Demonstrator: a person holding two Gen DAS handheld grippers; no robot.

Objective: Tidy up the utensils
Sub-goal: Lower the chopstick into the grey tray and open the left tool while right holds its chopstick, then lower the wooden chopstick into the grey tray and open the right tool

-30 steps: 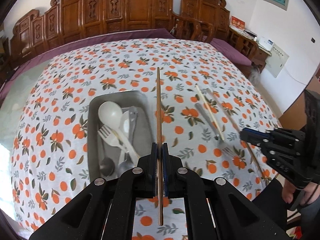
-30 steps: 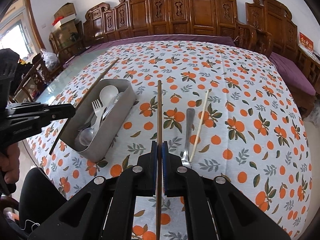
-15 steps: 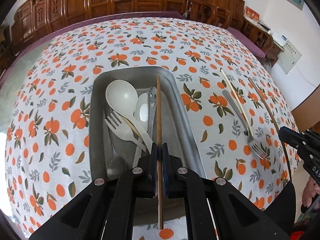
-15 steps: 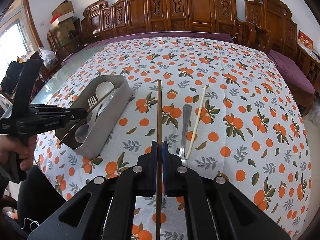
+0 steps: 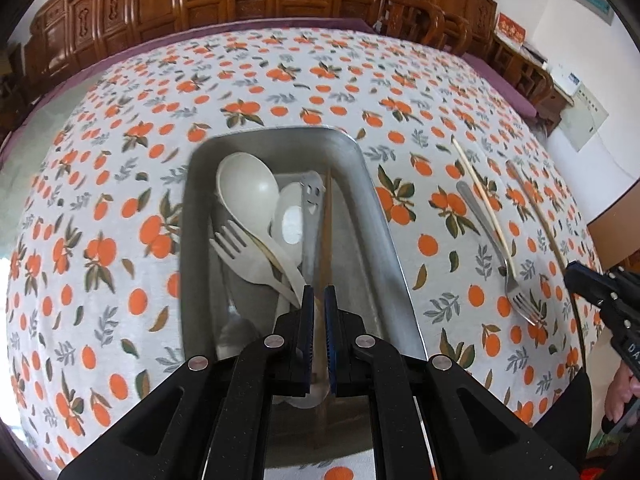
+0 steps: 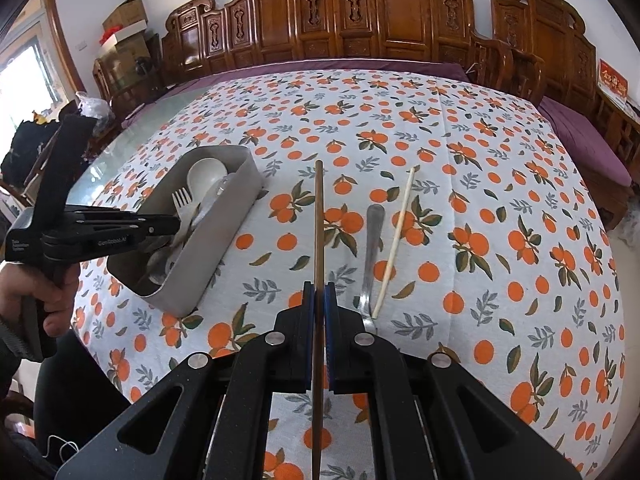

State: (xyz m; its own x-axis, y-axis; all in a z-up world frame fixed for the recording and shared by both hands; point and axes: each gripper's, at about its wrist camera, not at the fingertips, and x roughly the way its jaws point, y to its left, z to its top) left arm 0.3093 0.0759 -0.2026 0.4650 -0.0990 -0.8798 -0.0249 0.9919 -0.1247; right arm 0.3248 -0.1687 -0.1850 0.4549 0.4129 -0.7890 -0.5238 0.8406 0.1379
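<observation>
A metal tray (image 5: 376, 208) holds a white spoon (image 5: 246, 188), a white fork (image 5: 236, 248), metal utensils and a brown chopstick (image 5: 325, 220) lying slightly slanted. My left gripper (image 5: 319, 292) hangs low over the tray's near end, its jaws a narrow gap apart with nothing pinched between them. In the right wrist view the left gripper (image 6: 176, 224) has no stick protruding. My right gripper (image 6: 319, 288) is shut on a second brown chopstick (image 6: 318, 220) above the cloth. A metal fork (image 6: 372, 240) and a pale chopstick (image 6: 396, 236) lie side by side on the cloth, right of the tray (image 6: 224, 240).
The table wears an orange-print cloth (image 6: 480, 200) with a purple edge at the far side. Carved wooden chairs (image 6: 400, 20) line the back. A person's hand (image 6: 52, 300) grips the left tool at the table's near left edge.
My left gripper came down over the tray; the brown chopstick it held now lies in the tray. The right gripper stayed put with its chopstick.
</observation>
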